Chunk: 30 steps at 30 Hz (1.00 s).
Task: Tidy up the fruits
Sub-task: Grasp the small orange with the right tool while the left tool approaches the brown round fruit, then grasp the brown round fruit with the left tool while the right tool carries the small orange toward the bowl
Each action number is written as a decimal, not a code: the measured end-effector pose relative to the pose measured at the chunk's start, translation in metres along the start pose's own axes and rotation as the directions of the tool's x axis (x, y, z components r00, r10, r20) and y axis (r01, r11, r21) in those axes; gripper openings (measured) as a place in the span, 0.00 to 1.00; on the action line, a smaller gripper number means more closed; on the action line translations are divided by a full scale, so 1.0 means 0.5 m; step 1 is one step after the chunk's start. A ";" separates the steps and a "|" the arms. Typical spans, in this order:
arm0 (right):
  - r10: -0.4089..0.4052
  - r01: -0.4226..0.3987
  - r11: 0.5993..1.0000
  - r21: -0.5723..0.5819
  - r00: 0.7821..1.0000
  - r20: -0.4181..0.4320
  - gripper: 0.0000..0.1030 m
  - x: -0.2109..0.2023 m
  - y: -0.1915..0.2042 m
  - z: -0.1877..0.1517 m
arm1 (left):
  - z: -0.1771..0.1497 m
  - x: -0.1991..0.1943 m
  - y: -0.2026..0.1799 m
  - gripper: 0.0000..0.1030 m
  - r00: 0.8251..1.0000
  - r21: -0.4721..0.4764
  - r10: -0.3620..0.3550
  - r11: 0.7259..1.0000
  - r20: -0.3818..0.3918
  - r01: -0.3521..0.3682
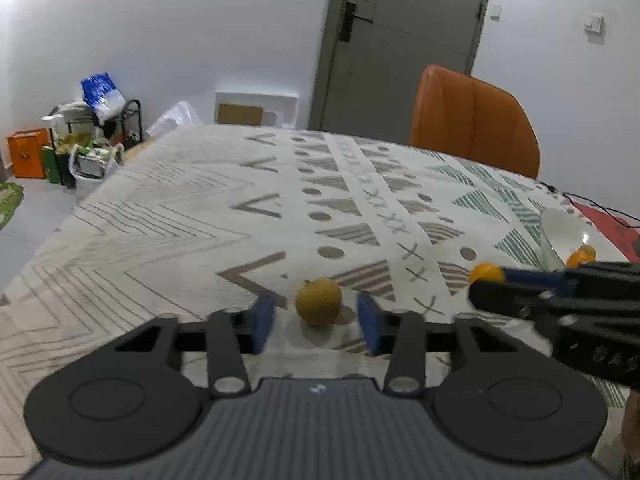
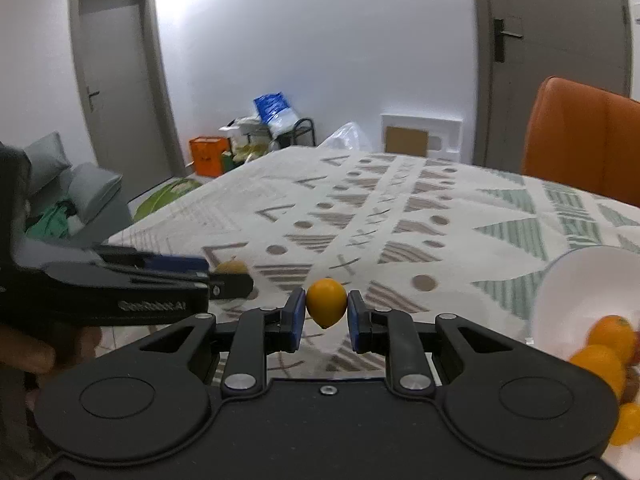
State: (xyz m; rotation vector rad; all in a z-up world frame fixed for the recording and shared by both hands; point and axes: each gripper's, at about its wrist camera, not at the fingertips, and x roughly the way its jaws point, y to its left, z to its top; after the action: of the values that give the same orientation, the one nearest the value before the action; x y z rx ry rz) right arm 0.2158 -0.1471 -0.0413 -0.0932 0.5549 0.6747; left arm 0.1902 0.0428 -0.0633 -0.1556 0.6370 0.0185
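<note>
A patterned tablecloth (image 1: 180, 208) covers the table, its bare left half stretching to the far edge in the upper middle of both frames. In the left wrist view the left gripper (image 1: 316, 320) straddles a brownish round fruit (image 1: 319, 301) at lower centre, gaps visible on both sides, pads not touching. Only the right wrist view shows the right gripper (image 2: 327, 314) clamped on a yellow-orange fruit (image 2: 326, 301), and a white bowl (image 2: 572, 280) of oranges (image 2: 604, 354) at lower right. An orange chair (image 1: 472, 120) and grey door (image 1: 404, 32) stand beyond the table.
</note>
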 end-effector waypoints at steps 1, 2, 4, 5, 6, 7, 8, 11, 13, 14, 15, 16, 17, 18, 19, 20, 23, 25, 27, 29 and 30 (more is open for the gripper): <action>-0.010 0.010 1.000 0.007 1.000 0.004 0.20 -0.006 -0.004 -0.001 | 0.000 0.001 -0.005 0.27 1.000 0.013 0.002 1.000 0.006 -0.002; -0.017 0.017 1.000 0.011 1.000 0.006 0.20 -0.011 -0.008 -0.002 | 0.002 0.002 -0.008 0.23 1.000 0.019 -0.004 1.000 0.000 0.004; -0.028 0.028 0.999 0.017 1.000 0.012 0.20 -0.022 -0.013 -0.006 | 0.006 0.001 -0.010 0.23 1.000 0.011 -0.024 1.000 0.001 0.024; -0.032 0.031 0.999 0.023 0.999 0.016 0.20 -0.025 -0.016 -0.008 | 0.007 -0.003 -0.014 0.23 1.000 0.016 -0.024 1.000 0.006 0.024; -0.035 0.035 0.999 0.028 0.999 0.018 0.20 -0.029 -0.018 -0.010 | 0.008 -0.006 -0.018 0.23 1.000 0.022 -0.022 1.000 0.012 0.022; -0.038 0.037 0.999 0.033 0.999 0.020 0.20 -0.032 -0.020 -0.012 | 0.009 -0.010 -0.022 0.23 1.000 0.024 -0.024 0.999 0.017 0.023; -0.040 0.039 0.999 0.037 0.999 0.022 0.20 -0.034 -0.021 -0.014 | 0.010 -0.014 -0.025 0.23 0.999 0.023 -0.026 0.999 0.019 0.026; -0.044 0.043 0.998 0.041 0.999 0.029 0.20 -0.044 -0.026 -0.017 | 0.011 -0.027 -0.039 0.23 0.999 0.032 -0.032 0.999 0.025 0.031; -0.050 0.049 0.998 0.045 0.998 0.038 0.20 -0.055 -0.029 -0.019 | 0.010 -0.034 -0.047 0.23 0.999 0.036 -0.039 0.999 0.029 0.038; -0.054 0.052 0.998 0.047 0.998 0.042 0.20 -0.061 -0.031 -0.019 | 0.010 -0.039 -0.051 0.23 0.999 0.038 -0.044 0.998 0.031 0.043; -0.060 0.057 0.997 0.048 0.997 0.045 0.20 -0.066 -0.032 -0.020 | 0.010 -0.043 -0.056 0.23 0.998 0.040 -0.048 0.998 0.035 0.047; -0.066 0.064 0.997 0.048 0.997 0.050 0.20 -0.073 -0.032 -0.020 | 0.010 -0.047 -0.059 0.23 0.998 0.043 -0.053 0.998 0.037 0.051; -0.071 0.069 0.996 0.048 0.996 0.056 0.20 -0.080 -0.033 -0.020 | 0.011 -0.050 -0.064 0.23 0.998 0.046 -0.058 0.997 0.040 0.056; -0.078 0.075 0.996 0.051 0.995 0.061 0.20 -0.088 -0.035 -0.022 | 0.011 -0.052 -0.069 0.23 0.997 0.050 -0.061 0.997 0.041 0.059; -0.084 0.081 0.995 0.054 0.994 0.066 0.20 -0.095 -0.036 -0.023 | 0.011 -0.055 -0.073 0.23 0.997 0.055 -0.064 0.997 0.043 0.062; -0.091 0.087 0.995 0.057 0.993 0.071 0.20 -0.102 -0.039 -0.025 | 0.011 -0.057 -0.079 0.23 0.997 0.061 -0.067 0.996 0.044 0.065; -0.110 0.104 0.992 0.074 0.990 0.084 0.20 -0.121 -0.051 -0.032 | 0.012 -0.063 -0.095 0.23 0.996 0.075 -0.075 0.995 0.046 0.072; -0.122 0.114 0.990 0.088 0.989 0.088 0.20 -0.131 -0.061 -0.038 | 0.012 -0.065 -0.104 0.23 0.996 0.081 -0.080 0.994 0.050 0.076; -0.132 0.123 0.988 0.097 0.987 0.090 0.20 -0.137 -0.070 -0.041 | 0.012 -0.068 -0.114 0.23 0.995 0.085 -0.087 0.993 0.053 0.082; -0.142 0.132 0.986 0.101 0.985 0.095 0.20 -0.147 -0.076 -0.045 | 0.011 -0.069 -0.124 0.23 0.994 0.091 -0.093 0.992 0.055 0.088; -0.147 0.137 0.985 0.103 0.984 0.097 0.20 -0.152 -0.078 -0.047 | 0.011 -0.070 -0.128 0.23 0.994 0.094 -0.096 0.991 0.055 0.091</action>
State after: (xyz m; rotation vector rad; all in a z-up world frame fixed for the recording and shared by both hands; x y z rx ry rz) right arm 0.1803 -0.2270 -0.0258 -0.0066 0.4742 0.5099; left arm 0.1696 -0.0183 -0.0292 -0.0962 0.5698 -0.0959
